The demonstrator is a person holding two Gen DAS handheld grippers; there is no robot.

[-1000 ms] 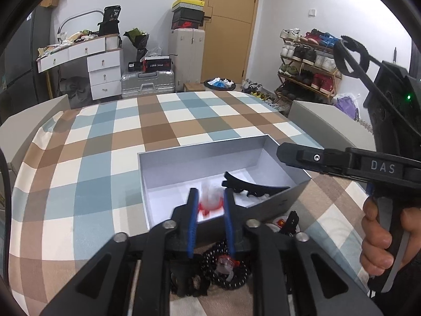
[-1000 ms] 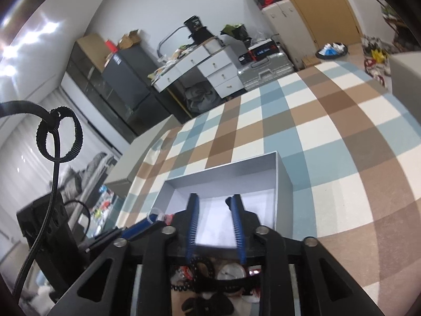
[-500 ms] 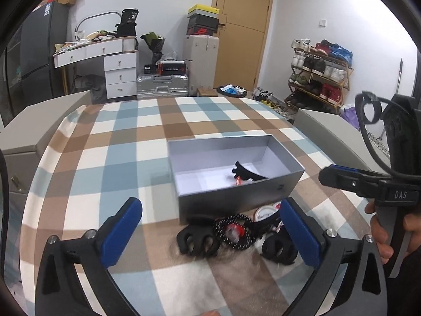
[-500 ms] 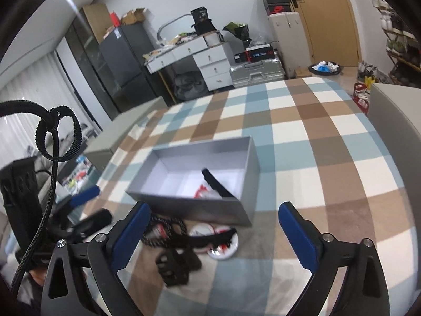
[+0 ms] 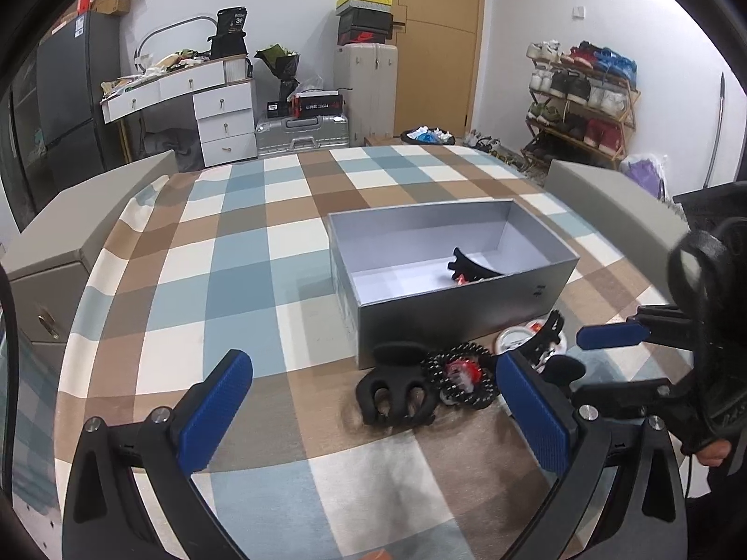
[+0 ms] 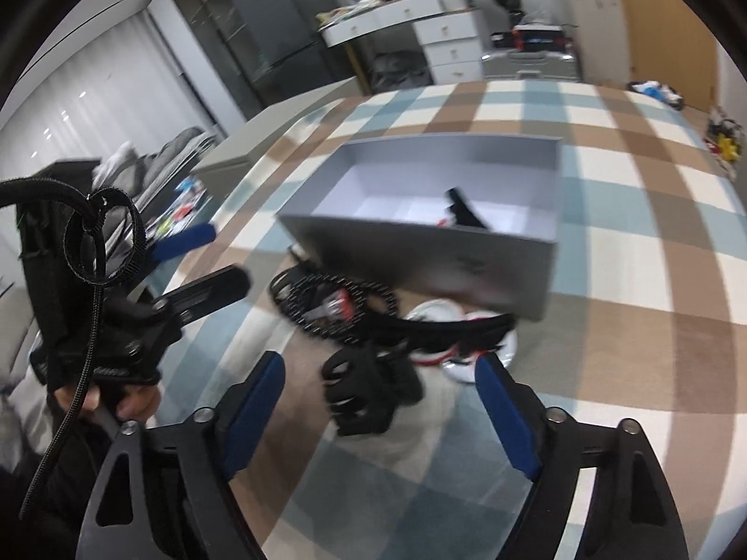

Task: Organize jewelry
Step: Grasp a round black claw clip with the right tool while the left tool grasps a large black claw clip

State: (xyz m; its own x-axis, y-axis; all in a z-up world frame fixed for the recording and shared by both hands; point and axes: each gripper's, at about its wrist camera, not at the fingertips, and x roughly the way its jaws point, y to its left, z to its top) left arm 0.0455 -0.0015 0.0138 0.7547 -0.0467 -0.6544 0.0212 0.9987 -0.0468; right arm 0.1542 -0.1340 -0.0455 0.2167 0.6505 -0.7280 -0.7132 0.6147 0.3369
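Observation:
A grey open box (image 5: 467,308) sits on the checked cloth. Inside it lie a long black hair claw (image 5: 471,266) and a small red piece. In front of the box are a chunky black claw clip (image 5: 397,392), a black bead bracelet (image 5: 460,373) and a white round item (image 5: 513,338). My left gripper (image 5: 373,413) is open wide and holds nothing, hanging short of the clip. My right gripper (image 6: 378,401) straddles the same black claw clip (image 6: 369,392). Its jaws are closing and the pads stand clear of the clip. A long black band (image 6: 448,326) lies just beyond.
Grey cabinets flank the table, one on the left (image 5: 56,252) and one on the right (image 5: 607,196). A hand (image 6: 130,396) holds the left tool at the left of the right wrist view. A desk, suitcases and a shoe rack stand behind.
Both grippers went from nearly shut over the box to open and drew back. The long claw and red piece now lie in the box. The right gripper dropped over the chunky clip and narrowed.

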